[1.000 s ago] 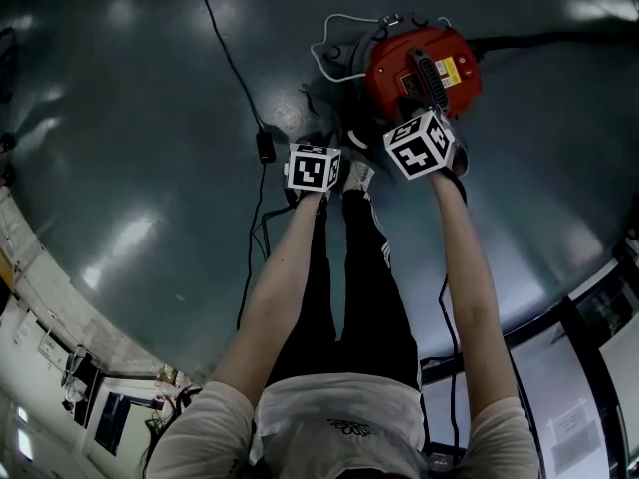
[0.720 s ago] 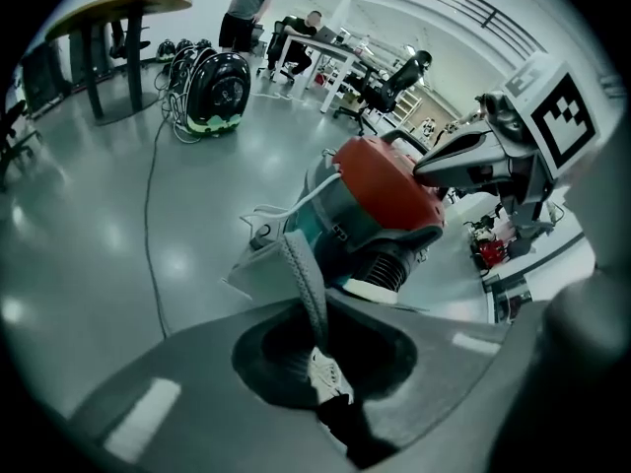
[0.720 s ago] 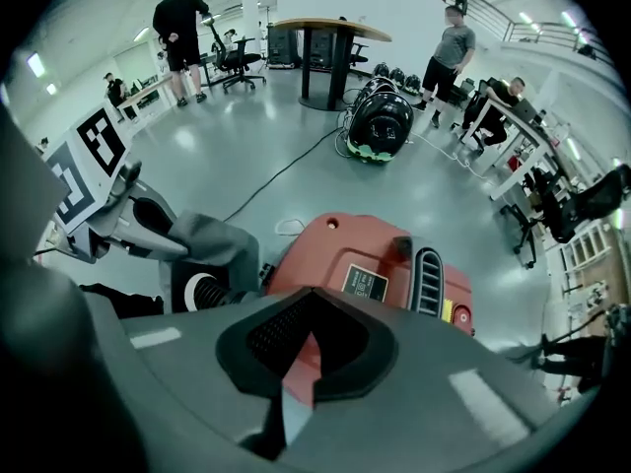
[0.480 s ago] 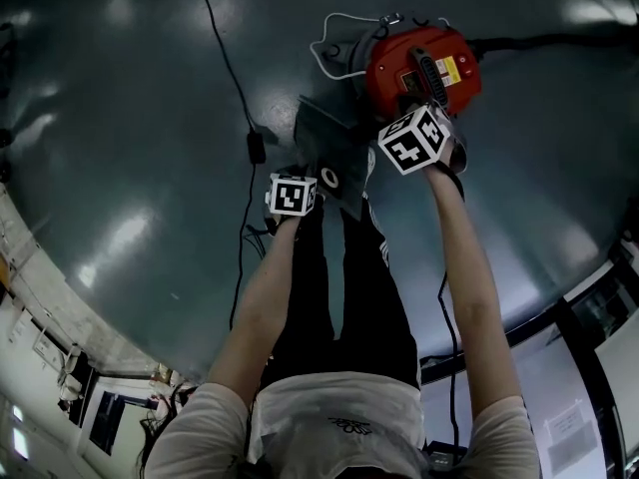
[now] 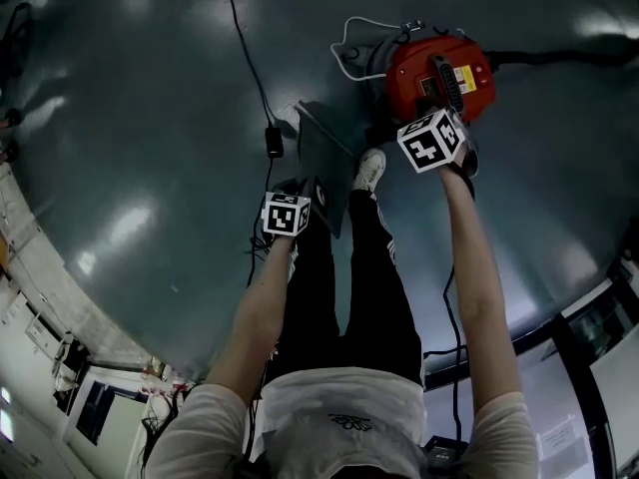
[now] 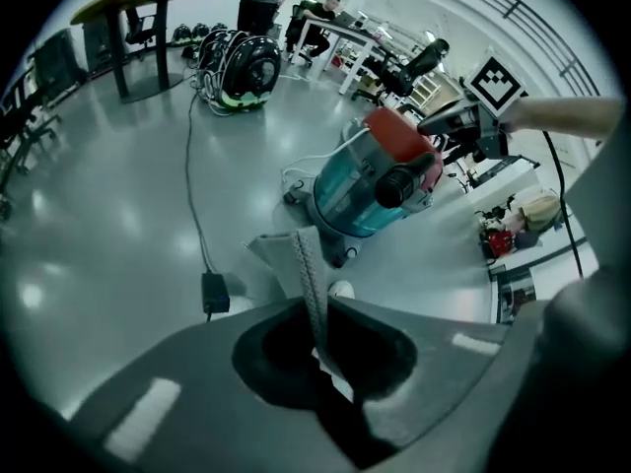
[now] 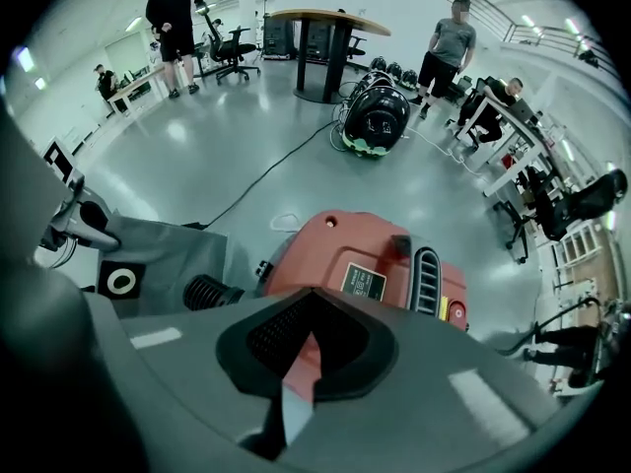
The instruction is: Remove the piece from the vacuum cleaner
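Left gripper point(image 6: 320, 338) pinches grey piece point(image 6: 306, 264) by thin edge. We think main job done: piece is off, near vacuum cleaner point(image 7: 365, 269). Right gripper point(image 7: 296, 372), jaws pressed together, sits at its red top. We still must put piece down.

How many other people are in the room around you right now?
4, all in the right gripper view: person in black, standing upper left; distant person, far left; person in grey, standing upper right; seated person, right side. Others may be hidden.

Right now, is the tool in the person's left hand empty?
No, the left tool has its jaws closed on the edge of a grey dust bag.
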